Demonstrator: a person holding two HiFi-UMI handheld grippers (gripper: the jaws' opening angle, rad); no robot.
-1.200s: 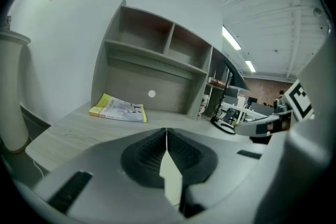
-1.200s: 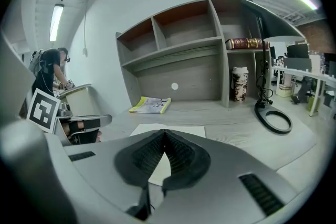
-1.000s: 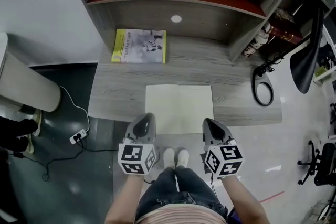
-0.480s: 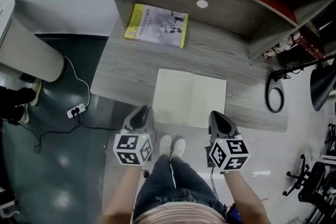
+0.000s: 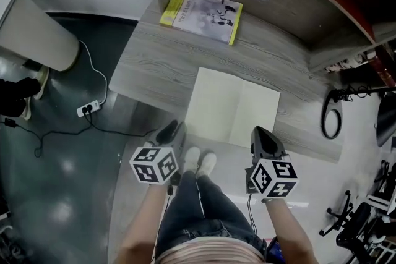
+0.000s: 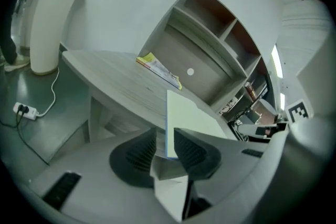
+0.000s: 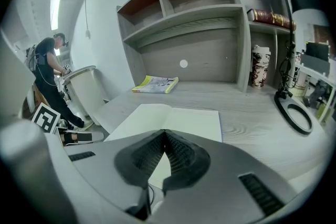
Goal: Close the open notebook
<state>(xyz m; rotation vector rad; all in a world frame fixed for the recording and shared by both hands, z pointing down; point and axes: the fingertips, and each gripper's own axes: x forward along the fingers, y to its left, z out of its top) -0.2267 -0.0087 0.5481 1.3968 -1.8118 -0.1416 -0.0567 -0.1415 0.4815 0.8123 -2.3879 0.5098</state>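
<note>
The open notebook (image 5: 235,107) lies flat on the grey desk (image 5: 154,65), blank cream pages up, close to the front edge. My left gripper (image 5: 171,128) hovers at the desk's front edge by the notebook's near left corner, turned on its side. Its jaws stand a little apart, and in the left gripper view the notebook (image 6: 186,118) shows through the gap of the left gripper (image 6: 165,139). My right gripper (image 5: 260,132) is just short of the near right edge. Its jaws are closed tip to tip, the right gripper (image 7: 164,136) pointing at the notebook (image 7: 173,120).
A yellow-edged magazine (image 5: 201,5) lies at the back left under the shelf unit. A black cable loop (image 5: 331,114) rests at the desk's right end. A power strip (image 5: 88,109) and cord lie on the floor to the left. A person (image 7: 50,68) stands far left.
The head view has swung, so the desk sits more slanted and further right. Both grippers stay at the notebook's near edge; the left one has dropped slightly back from it.
</note>
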